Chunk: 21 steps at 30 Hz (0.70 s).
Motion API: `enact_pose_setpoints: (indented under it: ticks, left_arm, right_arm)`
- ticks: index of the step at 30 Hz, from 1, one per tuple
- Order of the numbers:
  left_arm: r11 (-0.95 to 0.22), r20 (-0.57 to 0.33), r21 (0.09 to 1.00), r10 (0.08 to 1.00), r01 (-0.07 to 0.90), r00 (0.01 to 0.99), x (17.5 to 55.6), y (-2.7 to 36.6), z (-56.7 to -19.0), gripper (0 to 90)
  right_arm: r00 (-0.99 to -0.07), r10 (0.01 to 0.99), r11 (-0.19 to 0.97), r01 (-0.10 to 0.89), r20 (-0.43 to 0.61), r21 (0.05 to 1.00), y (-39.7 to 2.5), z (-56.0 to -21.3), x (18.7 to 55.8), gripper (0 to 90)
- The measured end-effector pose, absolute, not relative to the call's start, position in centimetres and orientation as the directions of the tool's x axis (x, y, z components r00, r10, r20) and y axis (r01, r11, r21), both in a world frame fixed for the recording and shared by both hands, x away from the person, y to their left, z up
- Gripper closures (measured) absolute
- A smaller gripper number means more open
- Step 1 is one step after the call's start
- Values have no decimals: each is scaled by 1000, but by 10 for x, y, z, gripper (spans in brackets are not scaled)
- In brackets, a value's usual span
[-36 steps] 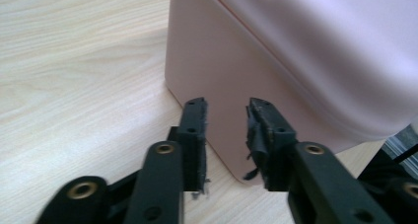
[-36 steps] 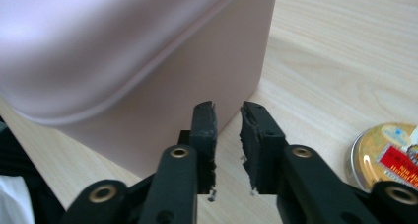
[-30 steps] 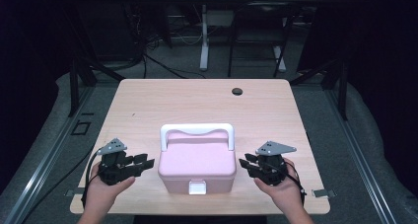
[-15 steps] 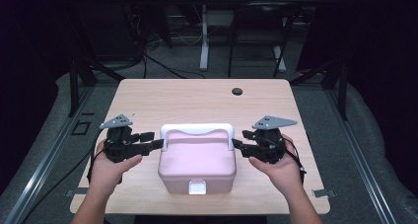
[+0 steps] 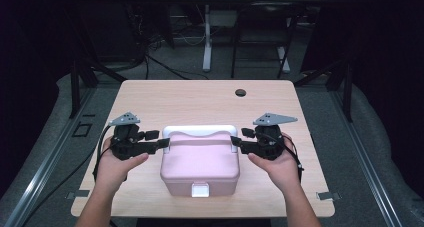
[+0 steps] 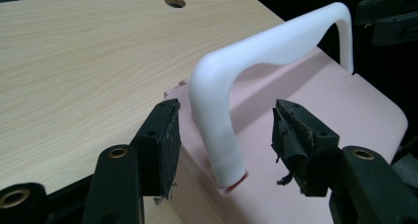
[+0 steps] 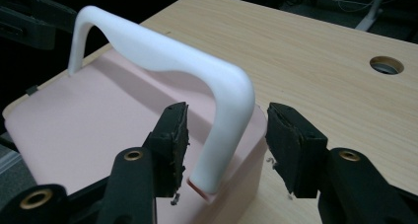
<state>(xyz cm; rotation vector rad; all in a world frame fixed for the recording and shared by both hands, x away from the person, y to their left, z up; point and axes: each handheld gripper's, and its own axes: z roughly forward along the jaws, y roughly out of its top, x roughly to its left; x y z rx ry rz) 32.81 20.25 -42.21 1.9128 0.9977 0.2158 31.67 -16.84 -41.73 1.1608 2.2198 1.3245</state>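
Observation:
A pink box with a white latch at its front sits near the table's front edge. Its white handle stands upright over the lid. My left gripper is open at the handle's left end, its jaws on either side of the handle's leg without touching it. My right gripper is open at the right end, its jaws on either side of the other leg. In each gripper view the other gripper shows dark at the far end of the handle.
The wooden table has a round cable hole at the back right. Dark floor, cables and table legs lie beyond the far edge. Metal rails run along both sides of the table.
Both grippers moved forward from beside the box's front and inward, to the two ends of the handle, now standing around its legs.

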Motion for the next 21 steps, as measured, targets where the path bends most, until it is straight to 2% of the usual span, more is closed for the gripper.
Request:
enact_pose_setpoints:
  ticks: [4, 6, 12, 17, 21]
  left_arm:
    - [-246, -237, 800, 708, 548, 665, 328, 197, -431, 453]
    - [-259, -230, 797, 705, 546, 671, 328, 194, -435, 486]
    - [-285, -214, 792, 699, 541, 682, 327, 192, -441, 553]
    - [-295, -193, 807, 687, 512, 700, 323, 196, -437, 641]
    - [-297, -191, 811, 679, 504, 709, 320, 197, -439, 667]
  right_arm:
    - [-631, 762, 259, 501, 144, 826, -165, -425, 319, 499]
    - [-637, 757, 267, 502, 143, 822, -162, -429, 320, 500]
    - [-651, 743, 279, 511, 154, 813, -161, -437, 322, 602]
    - [-672, 722, 275, 498, 166, 822, -164, -433, 317, 627]
    - [-680, 722, 302, 479, 131, 824, -163, -430, 311, 628]
